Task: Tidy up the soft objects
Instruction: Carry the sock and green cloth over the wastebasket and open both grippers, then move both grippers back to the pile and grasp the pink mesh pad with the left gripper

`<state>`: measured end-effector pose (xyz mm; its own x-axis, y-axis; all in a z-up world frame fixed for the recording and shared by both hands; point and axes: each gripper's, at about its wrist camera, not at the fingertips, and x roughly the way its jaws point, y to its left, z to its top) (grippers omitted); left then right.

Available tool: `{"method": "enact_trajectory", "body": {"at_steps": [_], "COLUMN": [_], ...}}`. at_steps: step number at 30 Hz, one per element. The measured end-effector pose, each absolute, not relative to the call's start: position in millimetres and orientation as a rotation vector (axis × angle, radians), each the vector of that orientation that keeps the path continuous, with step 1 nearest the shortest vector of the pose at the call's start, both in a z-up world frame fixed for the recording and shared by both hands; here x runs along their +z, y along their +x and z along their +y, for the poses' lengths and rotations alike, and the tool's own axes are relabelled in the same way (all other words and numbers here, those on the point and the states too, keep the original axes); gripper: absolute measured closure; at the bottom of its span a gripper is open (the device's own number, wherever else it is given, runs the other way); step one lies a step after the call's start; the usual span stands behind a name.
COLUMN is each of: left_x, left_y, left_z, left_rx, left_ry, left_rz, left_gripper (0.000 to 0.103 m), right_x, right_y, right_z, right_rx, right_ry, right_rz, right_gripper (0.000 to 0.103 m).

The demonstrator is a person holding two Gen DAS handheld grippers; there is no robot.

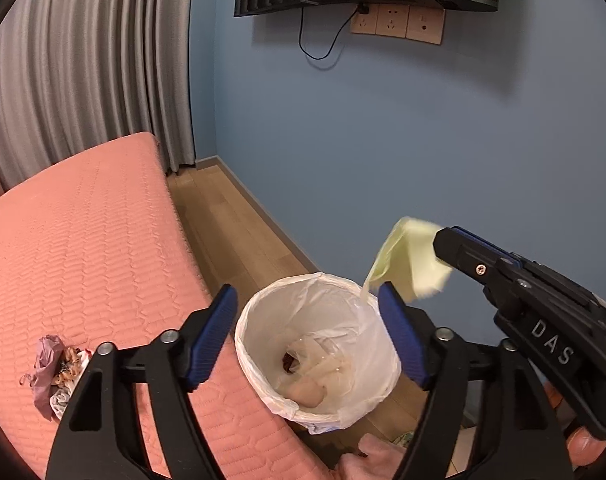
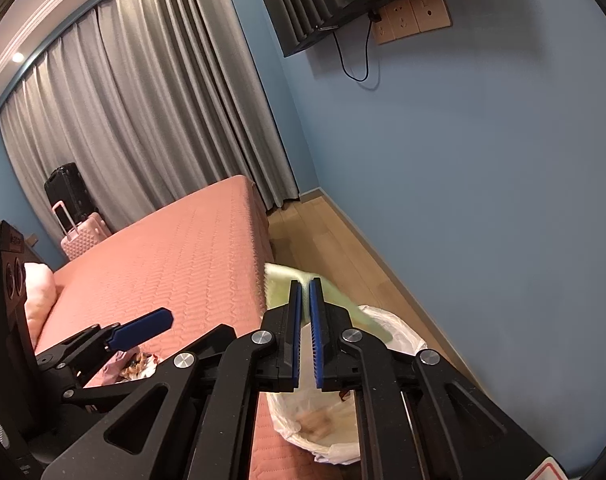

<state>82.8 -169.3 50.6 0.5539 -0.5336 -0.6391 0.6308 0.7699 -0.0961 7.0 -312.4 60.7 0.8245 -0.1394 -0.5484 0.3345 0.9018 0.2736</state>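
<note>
While pinched, pale-yellow cloth (image 1: pixel 403 256) hangs crumpled, blurred.

quilted matt cloth covers the bed (image 1: pixel 83 240), thin glossy plastic lines the bin (image 1: pixel 263 360), smooth wood floor (image 1: pixel 231 220).

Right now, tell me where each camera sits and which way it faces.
Left wrist: rides the left tongs, open, aimed down at the lined bin beside the pink bed; the right tongs reach in holding a yellow cloth.
Right wrist: rides the right tongs, pinching the yellow cloth over the bin; the left tongs show at left.
Shared: bed, bin, cloth, blue wall, curtain.
</note>
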Motion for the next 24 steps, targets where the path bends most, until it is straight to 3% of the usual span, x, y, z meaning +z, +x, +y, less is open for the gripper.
{"method": "enact_trajectory", "body": {"at_steps": [5,24], "left_x": [45.6,41.7], "left_y": [90.6,94.3], "left_z": [-162.1,-123.5], "left_rx": [-0.665,-0.603], "left_ry": [0.125,0.040], "left_rz": [0.712,0.724], "left_gripper": [0.029,0.029], "right_x": [56.0,53.8], "right_y": [9.0,9.4], "right_z": [-309.8,-275.3], "right_rx": [-0.260,-0.208], "right_ry": [0.371,0.337], "right_rz": [0.554,0.582], "right_gripper": [0.089,0.085]}}
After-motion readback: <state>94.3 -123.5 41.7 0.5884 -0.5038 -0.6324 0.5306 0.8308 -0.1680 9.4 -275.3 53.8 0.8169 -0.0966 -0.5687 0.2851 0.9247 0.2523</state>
